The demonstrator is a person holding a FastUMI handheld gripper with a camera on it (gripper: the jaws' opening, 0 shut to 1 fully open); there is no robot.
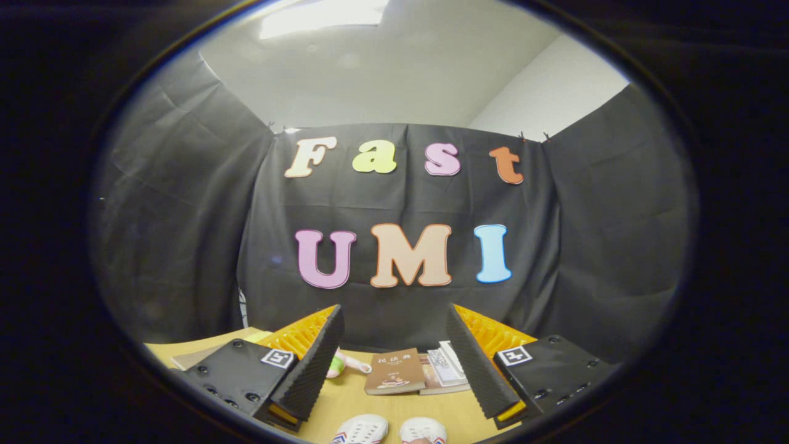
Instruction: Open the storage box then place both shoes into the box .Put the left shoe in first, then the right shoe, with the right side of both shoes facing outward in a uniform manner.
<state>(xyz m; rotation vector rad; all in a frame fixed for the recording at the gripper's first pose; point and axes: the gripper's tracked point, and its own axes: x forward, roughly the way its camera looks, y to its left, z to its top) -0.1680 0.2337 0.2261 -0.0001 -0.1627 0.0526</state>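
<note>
- Shoes [388, 429]: two pale toe caps side by side on the wooden table [394, 410], low and just ahead of your gripper [394, 364], roughly centred between the fingers.
- Gripper state: fingers spread wide, nothing between them, touching nothing.
- Gripper attitude: pointed nearly level at the booth wall, so the shoes sit below the line of the fingers.
- Key relation: shoes are nearer to you than the fingertips reach. My read is you pitch down or pull back before any grasp.
- Long axis: both appear to run toward and away from you, toes pointing away. Heels are cut off, so I can't confirm which is left and which is right.
- Beyond the fingers: brown book [394, 372] lying flat, a stack of lighter booklets [445, 367] just beside it toward the right finger, and a small green and pink object [342, 364] near the left finger.
- Storage box: I can't place it from here, so box opening looks not yet begun. Find it first.
- Risk: table clutter sits right behind the shoes, so keep your approach short.
</note>
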